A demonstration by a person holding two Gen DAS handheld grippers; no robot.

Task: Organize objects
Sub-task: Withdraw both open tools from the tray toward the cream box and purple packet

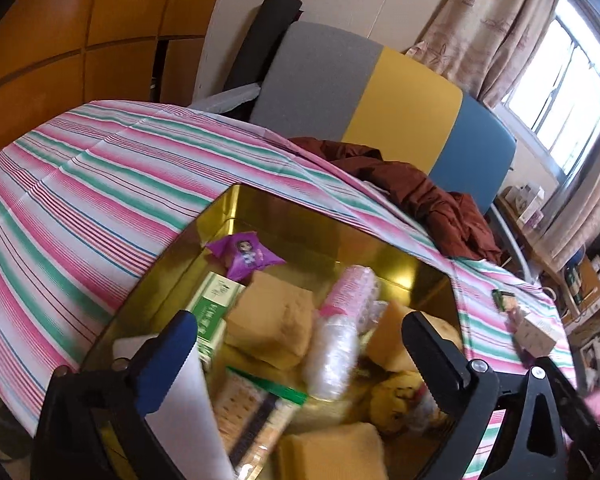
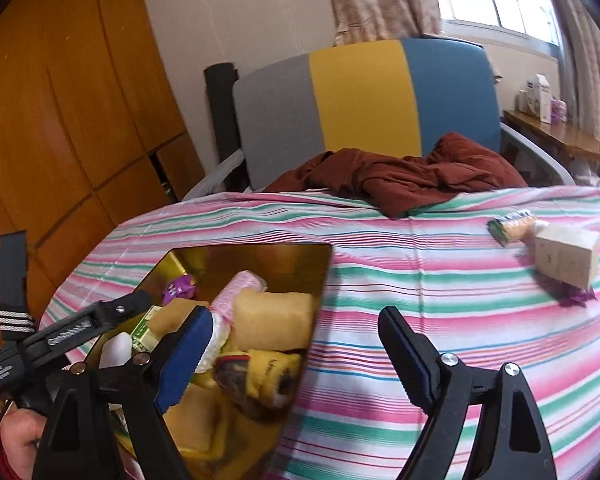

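Over gold tin (image 1: 260,208) | left gripper (image 1: 300,356) jaws wide, empty

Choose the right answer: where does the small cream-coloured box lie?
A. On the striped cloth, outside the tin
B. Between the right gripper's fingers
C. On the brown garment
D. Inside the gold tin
A: the cream box sits on the striped cloth, far to the right of the gold tin, beside a green-ended packet.

No print can be read for certain — the white lettering on the left gripper (image 2: 70,334) arm, lower left of the right wrist view, is blurred; the packet labels are too.
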